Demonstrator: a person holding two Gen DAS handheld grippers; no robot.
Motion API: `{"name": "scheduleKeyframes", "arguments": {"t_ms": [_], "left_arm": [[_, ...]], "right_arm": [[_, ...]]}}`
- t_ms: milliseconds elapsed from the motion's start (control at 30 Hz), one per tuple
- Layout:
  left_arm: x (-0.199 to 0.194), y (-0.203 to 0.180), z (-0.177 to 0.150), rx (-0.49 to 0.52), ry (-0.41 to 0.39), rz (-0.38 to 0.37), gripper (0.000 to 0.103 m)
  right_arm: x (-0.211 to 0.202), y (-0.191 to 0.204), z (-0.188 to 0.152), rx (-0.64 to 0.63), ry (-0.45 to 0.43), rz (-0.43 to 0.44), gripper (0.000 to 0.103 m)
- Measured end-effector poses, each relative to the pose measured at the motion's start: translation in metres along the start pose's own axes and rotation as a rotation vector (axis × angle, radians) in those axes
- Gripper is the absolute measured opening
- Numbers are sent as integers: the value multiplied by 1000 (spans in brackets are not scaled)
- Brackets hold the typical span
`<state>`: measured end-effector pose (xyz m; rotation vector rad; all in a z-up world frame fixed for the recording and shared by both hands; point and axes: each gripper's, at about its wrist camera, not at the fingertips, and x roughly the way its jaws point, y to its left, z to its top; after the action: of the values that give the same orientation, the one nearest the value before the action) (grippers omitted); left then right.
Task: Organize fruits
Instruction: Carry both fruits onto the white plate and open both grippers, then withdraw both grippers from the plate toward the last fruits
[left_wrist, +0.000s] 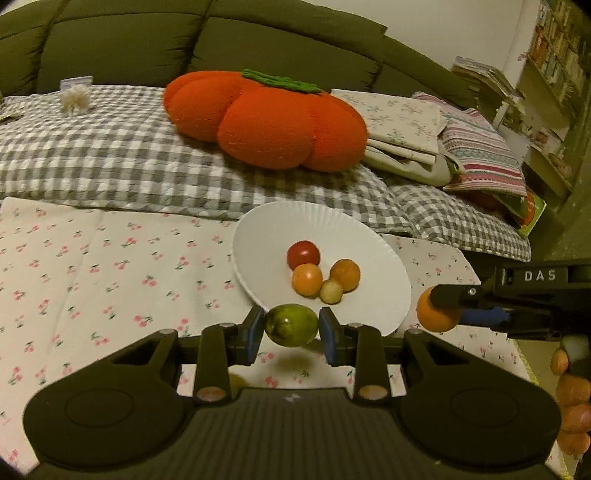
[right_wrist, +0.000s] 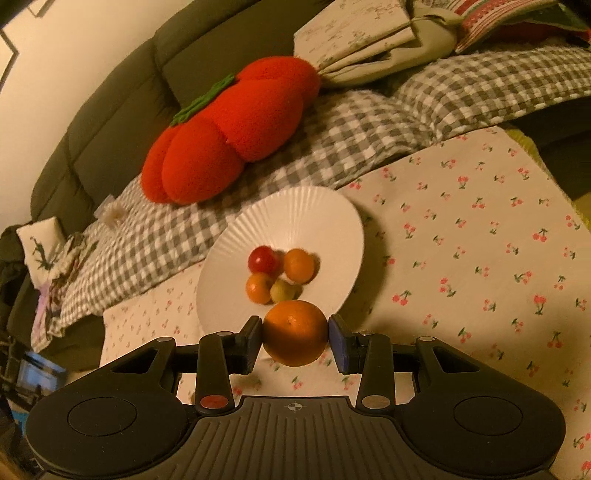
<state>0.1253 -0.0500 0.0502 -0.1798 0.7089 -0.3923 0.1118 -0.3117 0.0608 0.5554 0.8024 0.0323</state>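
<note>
Left fingers (left_wrist: 291, 325) clamping green fruit (left_wrist: 291, 325), right fingers (right_wrist: 295, 332) clamping orange (right_wrist: 295, 332), plate (right_wrist: 295, 218) edge hidden behind both.

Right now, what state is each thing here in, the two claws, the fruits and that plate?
left gripper: shut on the green fruit, held above the cloth.
right gripper: shut on the orange, held near the plate's edge.
white plate: upright on the cherry-print cloth, holding four small fruits.
red fruit: resting in the plate, touching its neighbours.
pumpkin cushion: lying on the checked blanket.
</note>
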Motion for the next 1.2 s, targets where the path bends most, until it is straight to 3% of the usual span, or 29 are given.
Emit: {"name": "scheduleKeyframes", "arguments": {"t_ms": [267,533,833,867,900,933,967,1200], "left_arm": [[32,-18,3,92,-9,-35,31],[53,-22,1,155,-7,-20,31],[63,-21,-2,157,10,-1,32],[63,-20,-2,153,13,-3,42],[62,-20,-2,150,9,-4,56],[59,-20,-1,148,-4,4,62],[57,-19,-1,148,-15,9,65],[44,-7,8,75,-16,16,65]], "right_arm": [[17,-5,11,-31,-43,-21,38],[37,0,8,-116,-25,-17,38],[50,5,3,-178,-9,-21,41],[50,6,3,-179,-12,-18,42],[49,6,4,-177,-20,-16,50],[47,6,4,-174,-31,-16,60],[45,6,5,-171,-42,-17,63],[31,1,13,-121,-64,-8,64]]}}
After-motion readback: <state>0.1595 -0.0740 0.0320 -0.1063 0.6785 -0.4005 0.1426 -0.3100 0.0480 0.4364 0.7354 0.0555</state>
